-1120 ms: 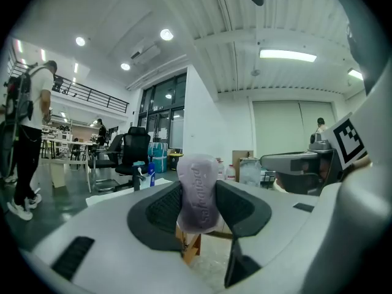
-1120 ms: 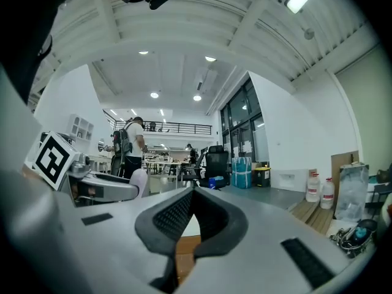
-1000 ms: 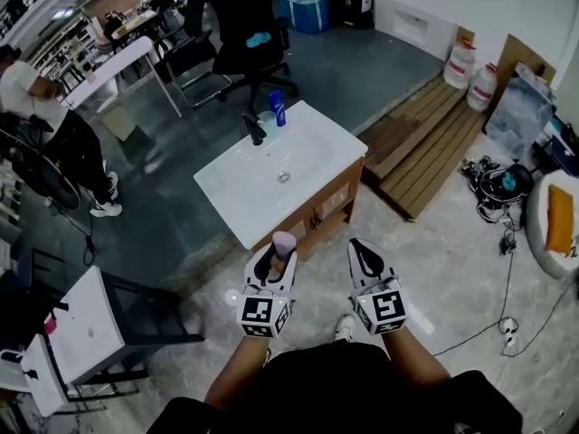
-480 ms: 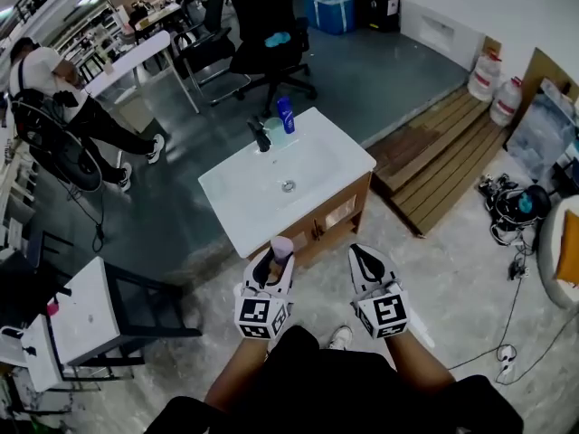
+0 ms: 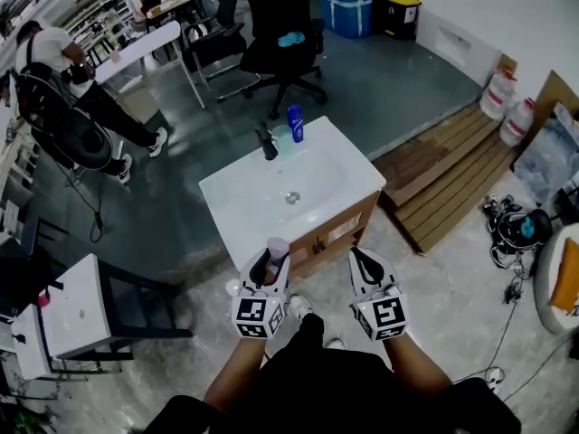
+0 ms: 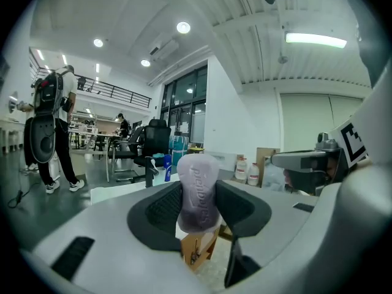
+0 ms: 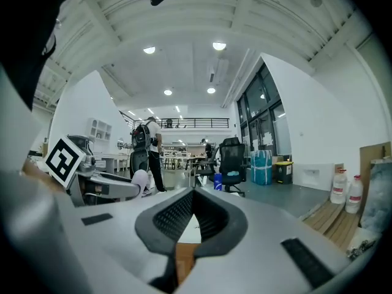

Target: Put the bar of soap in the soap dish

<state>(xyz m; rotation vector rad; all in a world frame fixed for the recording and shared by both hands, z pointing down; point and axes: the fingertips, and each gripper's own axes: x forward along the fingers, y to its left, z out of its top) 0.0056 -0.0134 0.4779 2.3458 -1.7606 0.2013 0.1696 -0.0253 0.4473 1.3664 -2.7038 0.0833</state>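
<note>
A pale purple bar of soap (image 5: 277,250) stands upright between the jaws of my left gripper (image 5: 271,259), which is shut on it. In the left gripper view the soap (image 6: 198,192) fills the gap between the dark pads. My right gripper (image 5: 362,259) hangs beside it, jaws closed together with nothing in them (image 7: 193,196). Both are held just short of the near edge of a white sink vanity (image 5: 244,220). At the sink's far edge stand a black faucet (image 5: 267,143), a blue bottle (image 5: 295,122) and a pale bluish dish (image 5: 282,136) between them.
Behind the sink is a black office chair (image 5: 276,39). Wooden pallets (image 5: 443,165) lie to the right, with cables and gear (image 5: 516,229) beyond. A white table on a black frame (image 5: 68,310) stands at the left. A person with a backpack (image 5: 54,80) stands far left.
The sink has drawn a little nearer and shifted right in the head view. Both grippers keep their pose, the left still holding the soap.
</note>
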